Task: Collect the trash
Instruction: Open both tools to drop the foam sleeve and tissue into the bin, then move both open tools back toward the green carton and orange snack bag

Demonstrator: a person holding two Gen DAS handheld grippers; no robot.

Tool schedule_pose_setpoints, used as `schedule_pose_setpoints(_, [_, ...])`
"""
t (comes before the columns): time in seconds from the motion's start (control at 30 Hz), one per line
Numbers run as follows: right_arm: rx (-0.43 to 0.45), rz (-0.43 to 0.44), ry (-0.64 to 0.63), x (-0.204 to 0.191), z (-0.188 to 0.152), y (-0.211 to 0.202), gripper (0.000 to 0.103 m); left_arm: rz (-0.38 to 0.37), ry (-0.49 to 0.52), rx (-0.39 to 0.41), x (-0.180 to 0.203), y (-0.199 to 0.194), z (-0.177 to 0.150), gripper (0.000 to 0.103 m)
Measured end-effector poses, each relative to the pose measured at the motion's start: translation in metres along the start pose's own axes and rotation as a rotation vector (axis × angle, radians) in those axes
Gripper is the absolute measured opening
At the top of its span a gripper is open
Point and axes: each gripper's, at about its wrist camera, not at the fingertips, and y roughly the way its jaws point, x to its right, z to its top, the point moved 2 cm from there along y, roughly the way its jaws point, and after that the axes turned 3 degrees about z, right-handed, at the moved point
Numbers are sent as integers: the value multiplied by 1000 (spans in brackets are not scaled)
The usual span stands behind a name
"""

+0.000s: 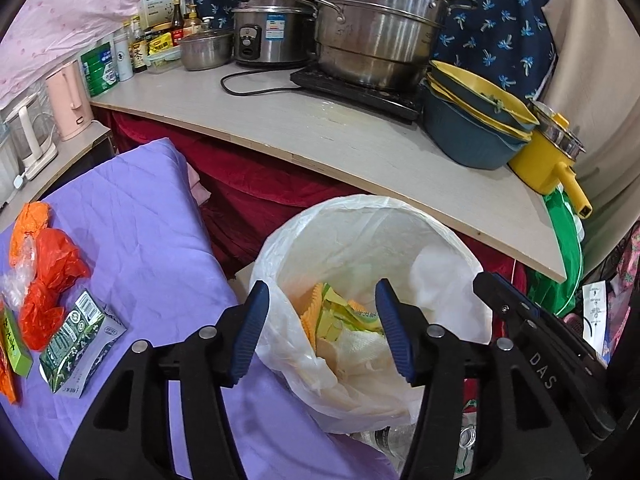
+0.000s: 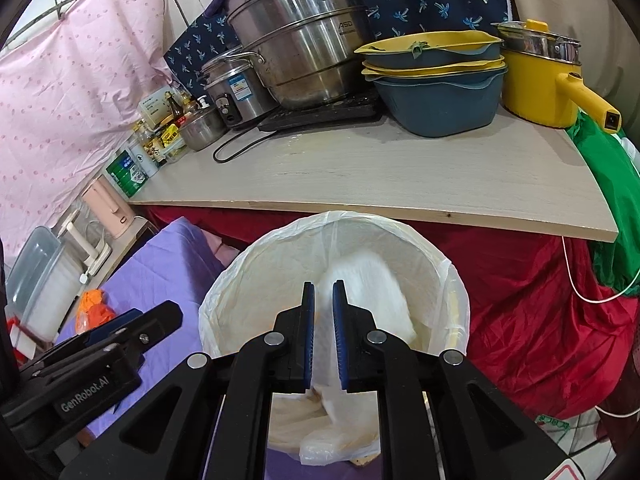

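A trash bin lined with a white plastic bag (image 1: 460,248) stands below the counter, holding yellow and white wrappers (image 1: 340,320); it also shows in the right wrist view (image 2: 280,256). My left gripper (image 1: 322,300) is open and empty over the bin's near rim. My right gripper (image 2: 323,292) is over the bin with its jaws a narrow gap apart and nothing between them. On the purple cloth (image 1: 152,216) to the left lie orange plastic bags (image 1: 48,272), a green-and-white carton (image 1: 80,344) and a small green box (image 1: 16,344).
A wooden counter (image 1: 360,136) behind the bin carries steel pots (image 1: 380,28), a rice cooker (image 1: 268,28), stacked blue and yellow bowls (image 1: 476,120), a yellow pot (image 1: 548,156) and bottles. Red cloth (image 2: 540,312) hangs beneath. A pink kettle (image 1: 68,100) stands at the left.
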Motion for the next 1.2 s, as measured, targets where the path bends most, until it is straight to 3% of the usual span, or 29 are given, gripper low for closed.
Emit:
schedule_pose_setpoints(0.07, [-1,5,-2,-3,1,1,14,4,-16,3,-7,-2,1,54])
schedule_pose_setpoints(0.17, [6,5,-8,-9,1,1,29,15,-37,10,-16,-5,2,56])
schedule_pose_setpoints(0.5, [15,23,-47,-35,-12,-11,45,71,-59,33,-42,-24,-7,59])
schedule_pose_setpoints(0.97, [-9,76,-98,-88,-41,-27,51,152,-98,62,-90,-63,-32,60])
schedule_pose_setpoints(1.03, [-20,91,-110,-98,-47,-28,51,165,-110,68,-100,-70,-37,65])
schedule_pose_setpoints(1.2, [-45,117,-159,-132,-65,-30,51,204,-150,80,-135,-88,-52,67])
